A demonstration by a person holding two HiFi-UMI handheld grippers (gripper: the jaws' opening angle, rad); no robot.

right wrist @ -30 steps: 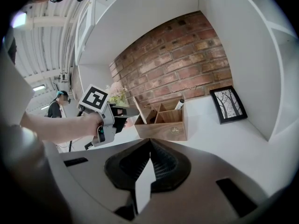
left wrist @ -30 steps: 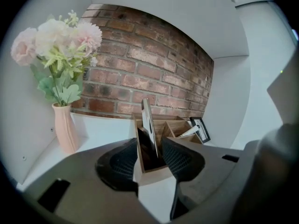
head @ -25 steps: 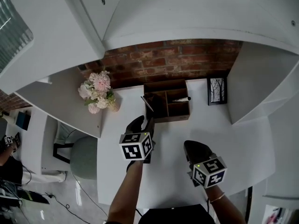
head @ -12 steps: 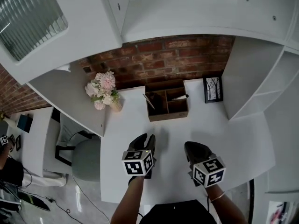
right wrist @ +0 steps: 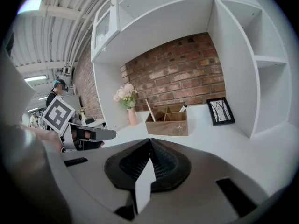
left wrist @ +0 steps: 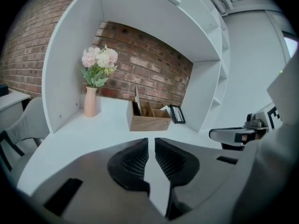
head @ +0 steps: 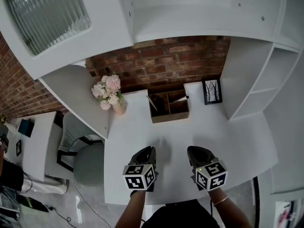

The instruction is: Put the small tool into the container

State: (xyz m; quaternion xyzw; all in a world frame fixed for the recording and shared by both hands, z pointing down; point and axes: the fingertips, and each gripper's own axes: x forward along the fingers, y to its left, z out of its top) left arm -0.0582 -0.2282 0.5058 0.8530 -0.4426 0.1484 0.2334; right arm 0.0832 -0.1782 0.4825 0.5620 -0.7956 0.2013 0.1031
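The small tool (head: 151, 102) is leaning in the container (head: 170, 117), well ahead, nearer my left claw (head: 145, 150), whose empty jaws are closing.

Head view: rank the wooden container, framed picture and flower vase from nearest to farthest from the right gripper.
1. Wooden container, ahead, slightly left.
2. Framed picture, back right; only a little farther, a near call.
3. Flower vase, far left.
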